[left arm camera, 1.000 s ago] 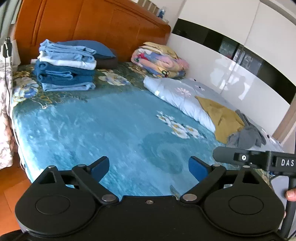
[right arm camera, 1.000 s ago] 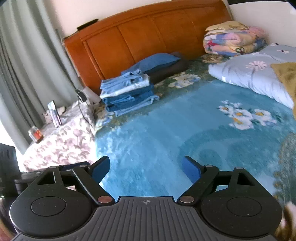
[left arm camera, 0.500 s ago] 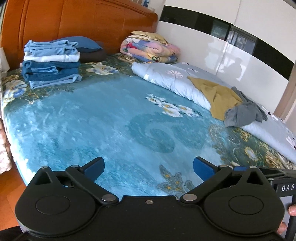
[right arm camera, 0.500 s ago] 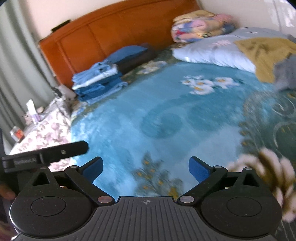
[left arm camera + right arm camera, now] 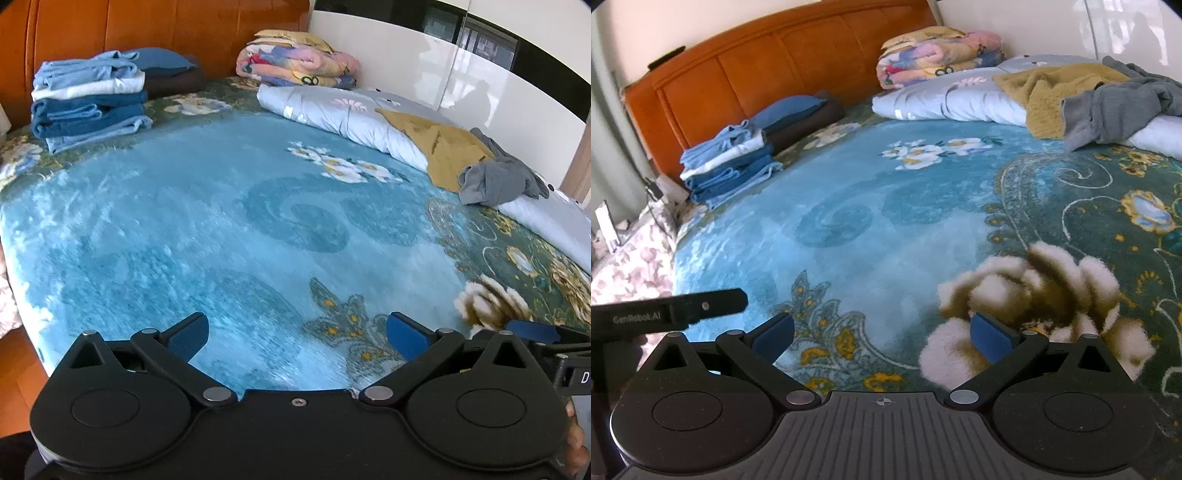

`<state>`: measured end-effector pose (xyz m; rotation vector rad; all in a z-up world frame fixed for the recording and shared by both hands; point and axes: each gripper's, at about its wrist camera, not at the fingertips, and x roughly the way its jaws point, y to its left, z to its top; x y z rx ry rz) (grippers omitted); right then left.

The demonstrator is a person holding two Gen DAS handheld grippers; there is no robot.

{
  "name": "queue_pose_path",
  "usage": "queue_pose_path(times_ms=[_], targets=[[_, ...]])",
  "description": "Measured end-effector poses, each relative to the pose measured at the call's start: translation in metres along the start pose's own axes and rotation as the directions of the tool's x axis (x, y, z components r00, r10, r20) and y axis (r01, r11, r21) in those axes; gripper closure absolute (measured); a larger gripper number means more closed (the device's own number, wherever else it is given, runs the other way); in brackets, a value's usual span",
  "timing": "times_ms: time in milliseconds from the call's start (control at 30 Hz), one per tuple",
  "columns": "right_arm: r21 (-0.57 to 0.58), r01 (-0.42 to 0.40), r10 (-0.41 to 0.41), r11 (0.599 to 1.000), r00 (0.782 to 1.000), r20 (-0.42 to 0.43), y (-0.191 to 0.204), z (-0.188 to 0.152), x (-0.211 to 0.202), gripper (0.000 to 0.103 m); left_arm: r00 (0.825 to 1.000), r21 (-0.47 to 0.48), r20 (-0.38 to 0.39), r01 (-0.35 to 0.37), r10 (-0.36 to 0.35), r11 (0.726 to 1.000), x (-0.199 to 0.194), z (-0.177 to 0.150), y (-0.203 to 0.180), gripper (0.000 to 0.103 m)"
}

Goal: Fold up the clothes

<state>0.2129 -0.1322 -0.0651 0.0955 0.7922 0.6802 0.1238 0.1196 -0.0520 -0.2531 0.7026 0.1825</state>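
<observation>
A crumpled grey garment [image 5: 496,181] [image 5: 1115,107] and a mustard-yellow garment [image 5: 439,147] [image 5: 1052,88] lie on a pale quilt at the bed's far right. A stack of folded blue and white clothes [image 5: 88,98] [image 5: 729,166] sits near the headboard at the left. My left gripper [image 5: 297,338] is open and empty over the near edge of the bed. My right gripper [image 5: 882,338] is open and empty, just right of the left one, whose body shows in the right wrist view [image 5: 665,310].
The bed is covered by a blue floral blanket [image 5: 221,221]. A rolled pale quilt [image 5: 343,118] lies along the right side, a folded colourful quilt [image 5: 295,62] and dark pillows [image 5: 801,114] by the wooden headboard [image 5: 775,62]. A white wardrobe [image 5: 443,66] stands behind.
Both grippers have swung to the right along the bed's near edge, so the grey and yellow garments now come further into view. Both stay open and empty.
</observation>
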Motion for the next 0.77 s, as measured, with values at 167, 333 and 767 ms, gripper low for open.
queue_pose_path(times_ms=[167,333,767], targets=[[0.003,-0.004,0.004,1.0,1.0,-0.018,-0.002,0.0,0.007,0.001,1.0,0.014,-0.011,-0.005,0.006,1.0,0.006,-0.004,-0.003,0.002],[0.008,-0.005,0.006,1.0,0.999,-0.032,-0.004,0.0,0.013,0.001,1.0,0.02,-0.01,-0.003,0.003,1.0,0.009,-0.006,-0.004,0.001],[0.002,-0.005,0.005,1.0,0.999,-0.054,-0.006,0.002,0.023,0.001,0.998,0.032,0.007,-0.06,0.06,0.998,0.019,-0.008,-0.004,0.001]])
